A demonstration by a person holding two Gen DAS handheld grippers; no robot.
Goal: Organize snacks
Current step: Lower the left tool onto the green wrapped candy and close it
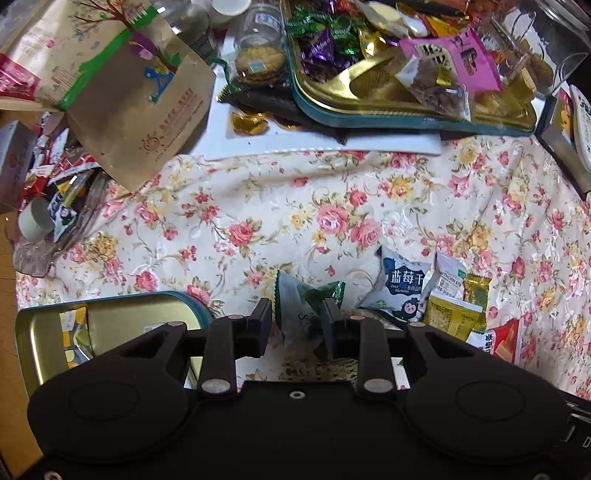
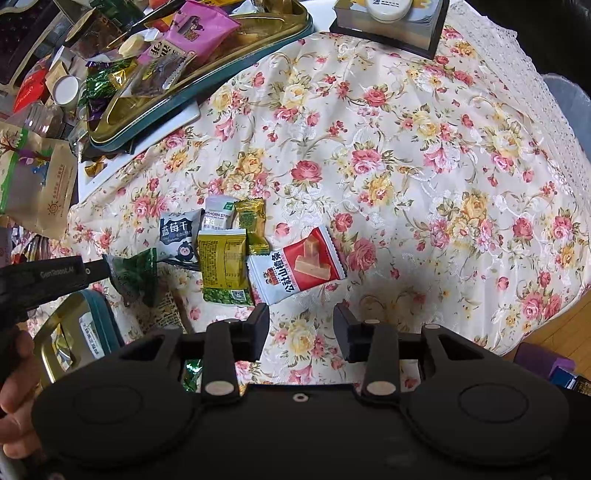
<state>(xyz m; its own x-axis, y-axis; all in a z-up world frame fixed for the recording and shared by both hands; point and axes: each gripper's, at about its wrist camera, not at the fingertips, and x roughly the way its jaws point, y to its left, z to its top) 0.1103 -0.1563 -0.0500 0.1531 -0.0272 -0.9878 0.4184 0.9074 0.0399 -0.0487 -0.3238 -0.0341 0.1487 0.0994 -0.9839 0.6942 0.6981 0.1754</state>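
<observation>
My left gripper (image 1: 297, 312) is shut on a green snack packet (image 1: 301, 302), held just above the floral tablecloth; the packet also shows in the right wrist view (image 2: 133, 271). Next to it lie a blue-and-white blueberry packet (image 1: 400, 286), a yellow-green packet (image 2: 221, 264), a small gold candy (image 2: 253, 225) and a red-and-white hawthorn packet (image 2: 301, 266). A gold tin with a teal rim (image 1: 110, 314) sits at the lower left of the left gripper. My right gripper (image 2: 301, 321) is open and empty, just in front of the hawthorn packet.
A large gold tray (image 1: 369, 110) piled with wrapped sweets stands at the back. A brown paper bag (image 1: 122, 85) and loose wrappers lie at the left. A glass jar of biscuits (image 1: 260, 44) stands behind. A box with a white jar (image 2: 391, 18) sits far right.
</observation>
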